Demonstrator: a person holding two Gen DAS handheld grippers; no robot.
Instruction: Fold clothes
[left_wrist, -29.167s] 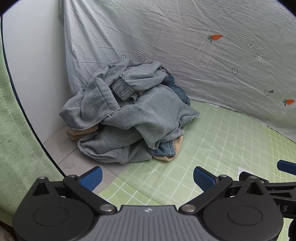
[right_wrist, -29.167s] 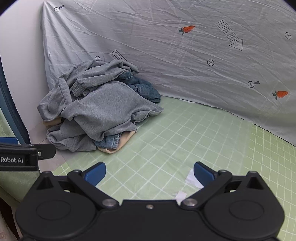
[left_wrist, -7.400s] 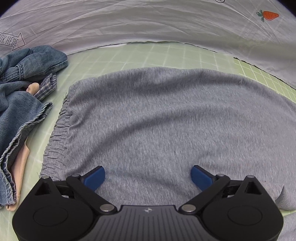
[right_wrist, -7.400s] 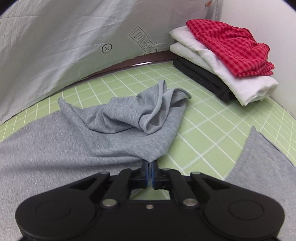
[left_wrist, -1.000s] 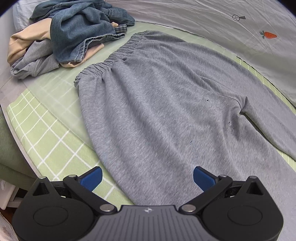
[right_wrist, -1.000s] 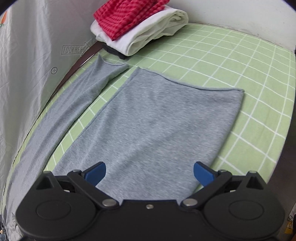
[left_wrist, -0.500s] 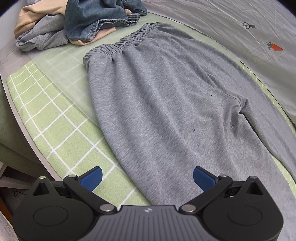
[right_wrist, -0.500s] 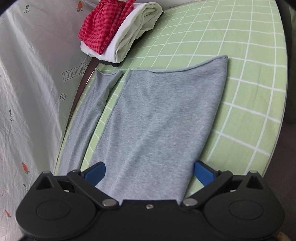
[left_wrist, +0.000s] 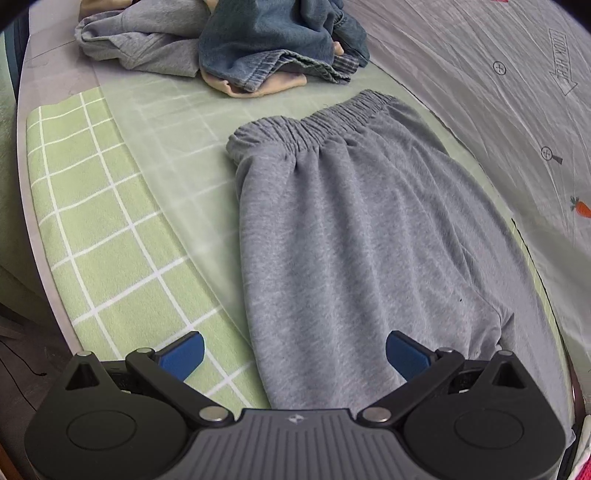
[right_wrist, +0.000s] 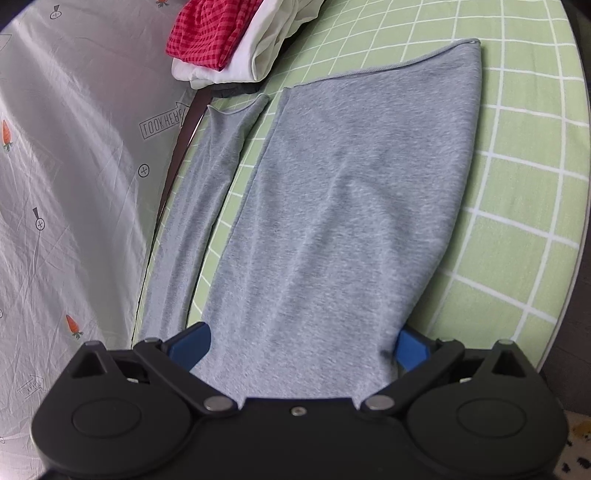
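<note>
- Spreading flat along the bench (left_wrist: 92, 206): grey sweatpants (left_wrist: 354, 229), elastic waistband (left_wrist: 314, 125) toward the heap of unfolded clothes (left_wrist: 258, 40) at one end, leg hems (right_wrist: 388, 66) reaching toward the folded stack (right_wrist: 236, 44) at the other end.
- Hovering low over the hip area near the bench's front edge: left claw (left_wrist: 293, 352), blue tips wide apart, gripping nothing.
- Straddling the nearer leg: right claw (right_wrist: 301, 341), also spread wide and empty, one tip partly hidden behind the cloth's outer edge.
- Likely next: pinching the front edge to fold one leg over the other.
- Risk of catching only the top layer of the doubled fabric, leaving the under layer behind and bunching the fold.
- Risk of a skewed fold if both claws lift unevenly, since the legs lie apart with a strip of green mat (right_wrist: 236, 173) between them.
- Risk of dragging the far leg (right_wrist: 207, 177), lying against the back edge beside the grey backdrop sheet (right_wrist: 74, 155), into a crease.
- Risk of the nearer leg slipping off the front edge, judging by how close it lies there.
- Risk of the waistband nudging the heap, or the hems brushing the stack, if the pants slide lengthwise.
</note>
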